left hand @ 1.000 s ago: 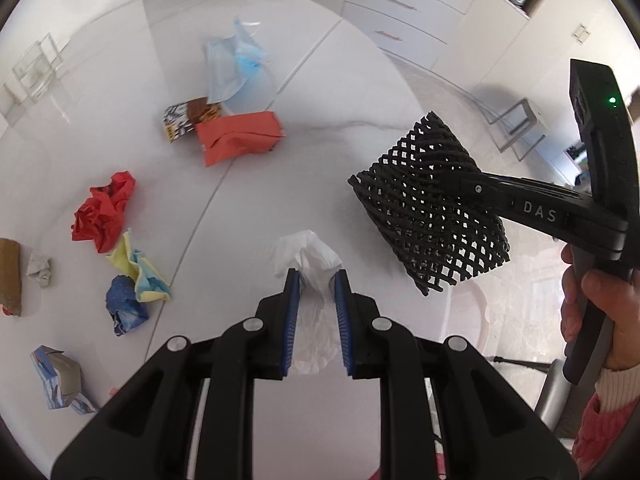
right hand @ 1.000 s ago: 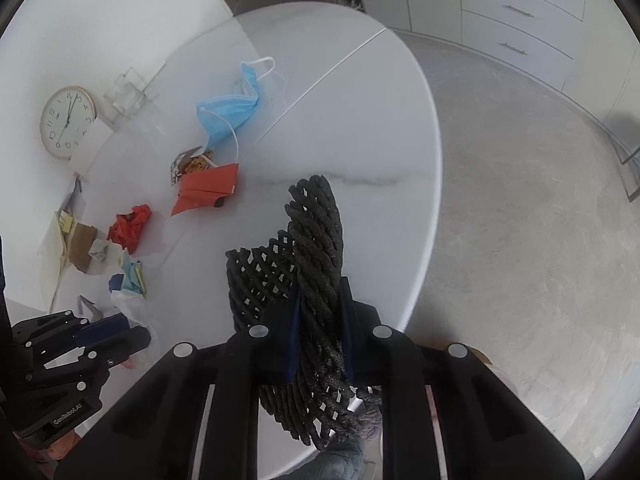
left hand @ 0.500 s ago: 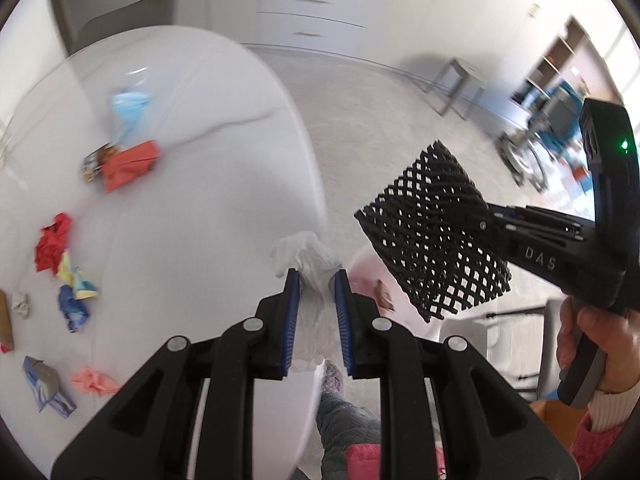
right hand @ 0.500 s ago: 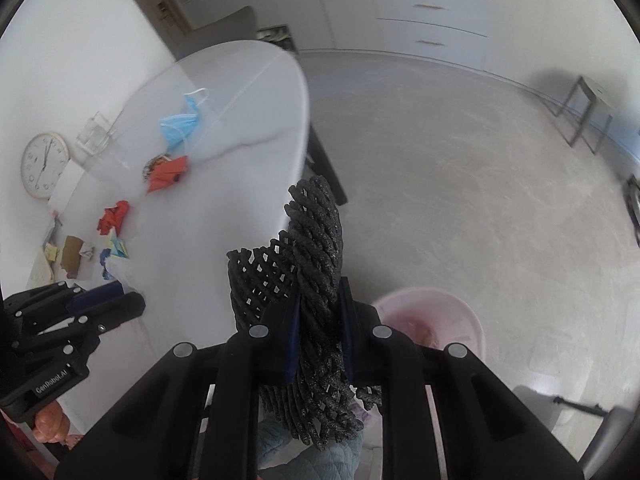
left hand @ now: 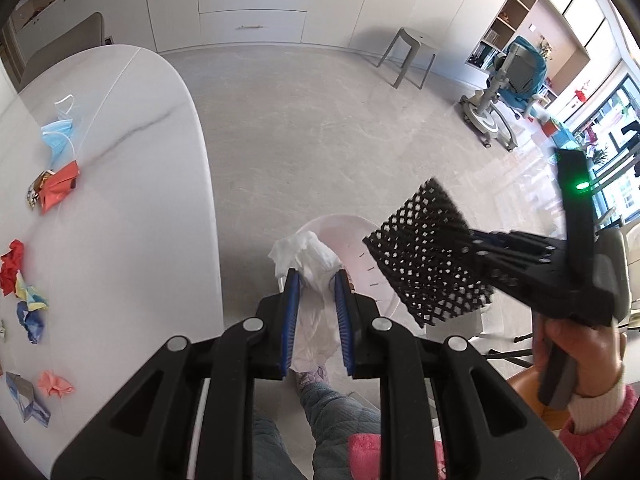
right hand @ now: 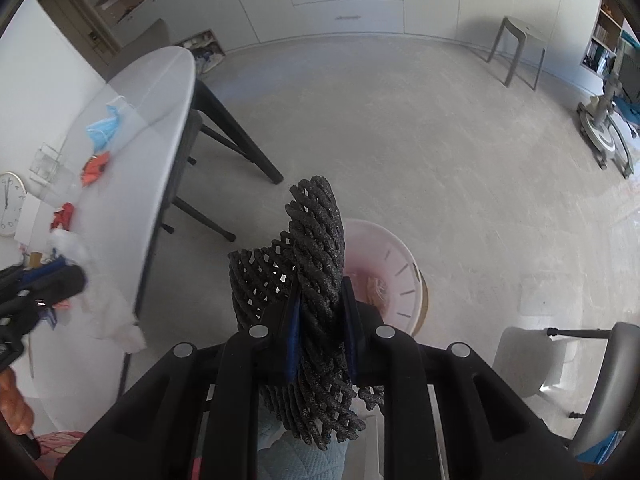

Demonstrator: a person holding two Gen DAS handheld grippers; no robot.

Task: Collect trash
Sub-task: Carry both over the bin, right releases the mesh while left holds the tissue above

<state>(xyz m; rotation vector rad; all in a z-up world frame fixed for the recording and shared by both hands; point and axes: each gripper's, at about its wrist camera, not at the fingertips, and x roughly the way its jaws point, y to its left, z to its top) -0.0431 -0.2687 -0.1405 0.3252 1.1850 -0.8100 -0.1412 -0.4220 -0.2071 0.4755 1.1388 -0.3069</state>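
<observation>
Left wrist view: high, angled down past the table edge (left hand: 208, 216) onto floor — pink bin (left hand: 360, 248) close below. Right wrist view: similar height, facing the cabinets — shares bin (right hand: 396, 264), table (right hand: 160, 120), stool (right hand: 516, 40).

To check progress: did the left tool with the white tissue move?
Yes. The left tool carried the white tissue off the table, over the pink bin.

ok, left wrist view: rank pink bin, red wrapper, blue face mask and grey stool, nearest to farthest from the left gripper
1. pink bin: on the floor just beyond the left gripper, slightly right.
2. red wrapper: on the white table, far left.
3. blue face mask: same table, beyond the wrapper.
4. grey stool: across the floor, upper right, by the cabinets.
</observation>
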